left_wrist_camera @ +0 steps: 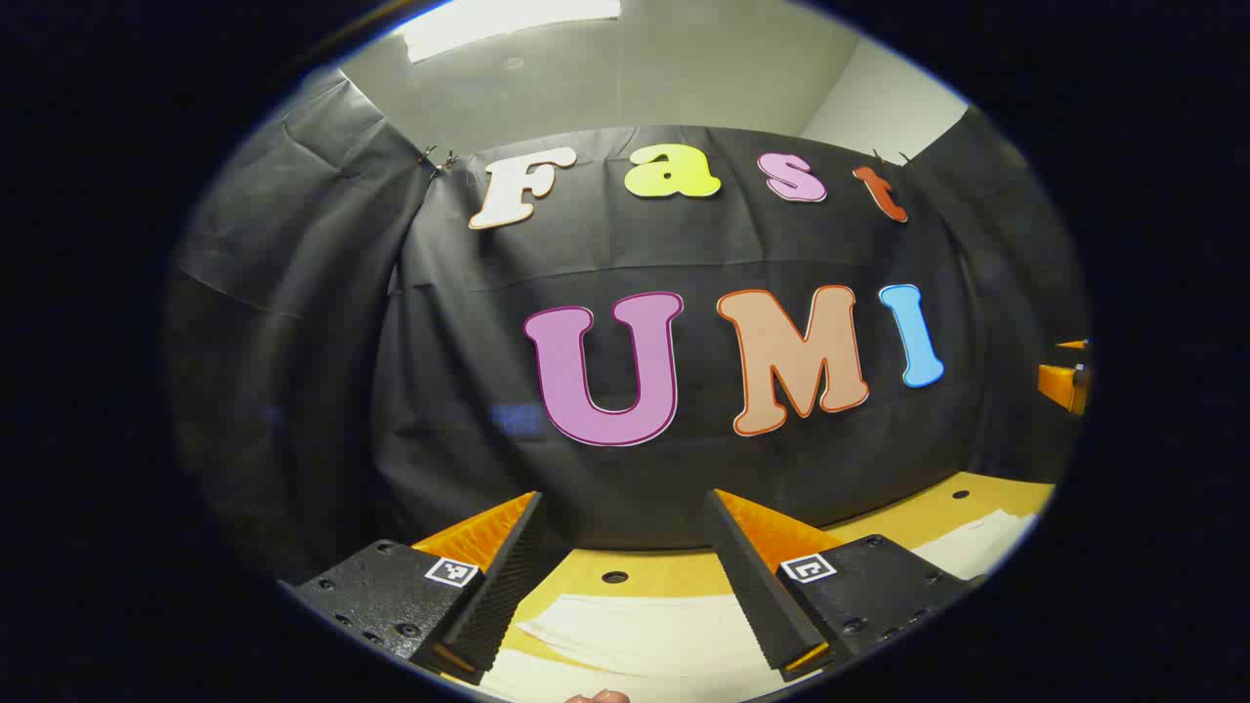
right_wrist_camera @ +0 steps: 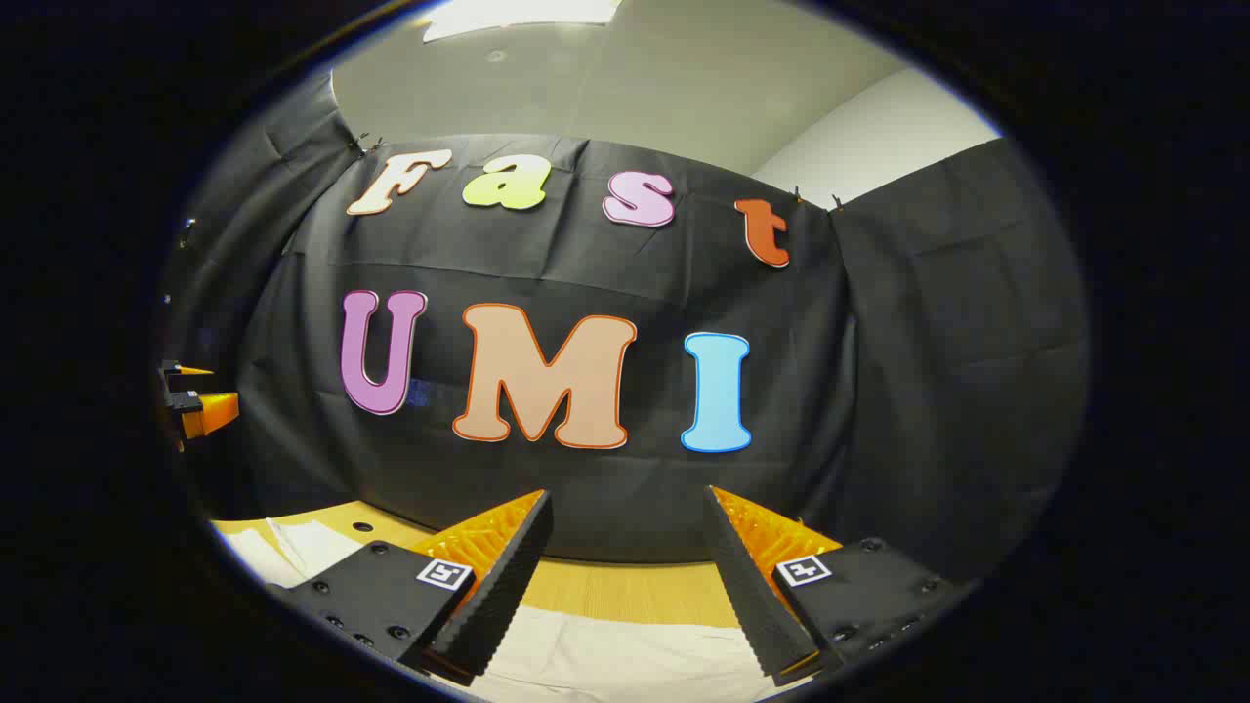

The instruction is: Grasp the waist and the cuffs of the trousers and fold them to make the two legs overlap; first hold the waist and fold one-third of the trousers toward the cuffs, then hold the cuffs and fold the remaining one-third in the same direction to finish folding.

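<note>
Cream-white trousers (left_wrist_camera: 635,635) lie flat on a yellow wooden table (left_wrist_camera: 664,573), below and between my left gripper's (left_wrist_camera: 625,503) fingers. That gripper is open and holds nothing, raised above the cloth. In the right gripper view the same pale trousers (right_wrist_camera: 625,649) spread under my right gripper (right_wrist_camera: 630,498), which is also open and empty. More of the cloth (right_wrist_camera: 293,547) shows at the lower left there. The other gripper (right_wrist_camera: 195,405) appears at the far left edge of that view, and the other gripper (left_wrist_camera: 1066,381) shows at the right edge of the left gripper view.
The table (right_wrist_camera: 635,591) ends at the black cloth wall (left_wrist_camera: 488,342) just behind the trousers. Small round holes (left_wrist_camera: 614,577) dot the tabletop. A fingertip (left_wrist_camera: 601,696) peeks in at the bottom edge of the left gripper view.
</note>
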A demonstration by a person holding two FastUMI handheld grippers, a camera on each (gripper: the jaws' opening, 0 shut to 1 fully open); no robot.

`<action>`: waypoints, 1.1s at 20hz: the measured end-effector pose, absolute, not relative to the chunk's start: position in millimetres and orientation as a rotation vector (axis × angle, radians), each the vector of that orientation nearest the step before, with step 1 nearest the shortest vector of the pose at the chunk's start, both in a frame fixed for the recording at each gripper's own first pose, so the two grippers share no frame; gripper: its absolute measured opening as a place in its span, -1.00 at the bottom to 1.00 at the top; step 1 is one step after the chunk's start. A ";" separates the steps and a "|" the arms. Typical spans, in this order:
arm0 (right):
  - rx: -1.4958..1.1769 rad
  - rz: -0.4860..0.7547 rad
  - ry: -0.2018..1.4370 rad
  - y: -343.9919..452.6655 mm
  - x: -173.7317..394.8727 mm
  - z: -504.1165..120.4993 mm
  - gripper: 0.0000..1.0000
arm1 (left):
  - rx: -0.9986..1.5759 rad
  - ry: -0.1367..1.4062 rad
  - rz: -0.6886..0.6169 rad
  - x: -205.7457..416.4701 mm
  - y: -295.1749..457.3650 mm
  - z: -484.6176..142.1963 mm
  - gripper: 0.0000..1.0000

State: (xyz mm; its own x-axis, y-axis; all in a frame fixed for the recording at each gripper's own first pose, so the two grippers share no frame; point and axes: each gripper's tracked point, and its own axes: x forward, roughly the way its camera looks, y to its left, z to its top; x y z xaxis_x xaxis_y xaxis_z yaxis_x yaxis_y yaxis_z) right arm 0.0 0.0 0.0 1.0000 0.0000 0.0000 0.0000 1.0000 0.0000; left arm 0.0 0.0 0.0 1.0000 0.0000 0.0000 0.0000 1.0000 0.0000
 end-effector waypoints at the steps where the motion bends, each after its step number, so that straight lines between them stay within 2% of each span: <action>1: 0.001 -0.007 -0.001 -3.2 0.3 1.4 0.94 | 0.004 -0.003 0.002 -0.5 1.9 1.0 0.99; 2: 0.000 -0.013 0.000 -6.2 1.1 2.1 0.96 | 0.006 -0.005 0.004 0.1 3.1 1.4 0.92; 6: 0.001 -0.032 0.003 -14.2 3.8 1.6 0.96 | 0.002 0.006 0.003 0.8 2.3 -2.2 0.92; 7: 0.000 -0.034 0.005 -15.1 4.0 1.1 0.96 | 0.003 0.008 0.002 1.2 1.7 -2.2 0.99; 8: 0.000 -0.035 0.009 -16.3 5.4 -1.5 0.92 | 0.005 0.008 0.001 1.5 1.9 -1.7 0.92; 21: -0.002 -0.057 0.015 -25.9 6.0 -4.9 0.96 | 0.046 0.026 0.013 -1.3 10.5 -11.2 0.92; 22: 0.001 -0.057 0.015 -26.5 5.9 -6.8 0.94 | 0.081 0.025 0.006 -3.4 13.4 -14.1 0.99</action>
State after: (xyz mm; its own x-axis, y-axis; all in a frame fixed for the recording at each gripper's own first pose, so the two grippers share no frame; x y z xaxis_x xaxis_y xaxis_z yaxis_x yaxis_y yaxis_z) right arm 5.9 -26.5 -6.8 0.9982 -0.0573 -0.0155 0.0573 0.9984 0.0004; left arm -3.4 13.4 -14.1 0.9997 0.0067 -0.0251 -0.0046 0.9967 0.0807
